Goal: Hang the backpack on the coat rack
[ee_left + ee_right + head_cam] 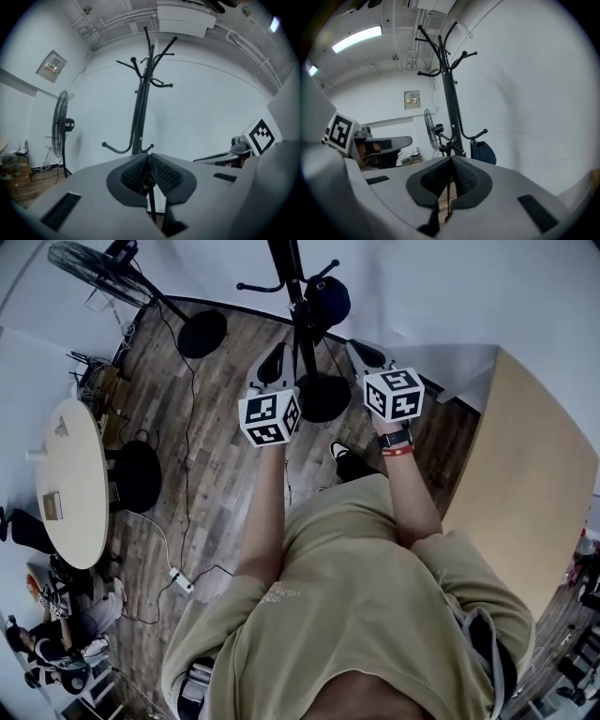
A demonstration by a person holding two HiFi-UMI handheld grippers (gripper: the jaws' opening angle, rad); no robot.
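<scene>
Backpack (328,298): hangs on the coat rack (291,263), at the pole's 3 o'clock.
Left gripper (273,360): jaws pressed together, nothing between them.
Right gripper (367,353): clenched too, empty.

Standing fan (94,266), round table (73,486), power strip (181,579)

Coat rack (298,296) standing dead ahead
Its pole is rising between the left tool (273,360) and right tool (366,354) (backpack (327,298) crowding the right side); bare floor (230,427) is lying open leftward.
</scene>
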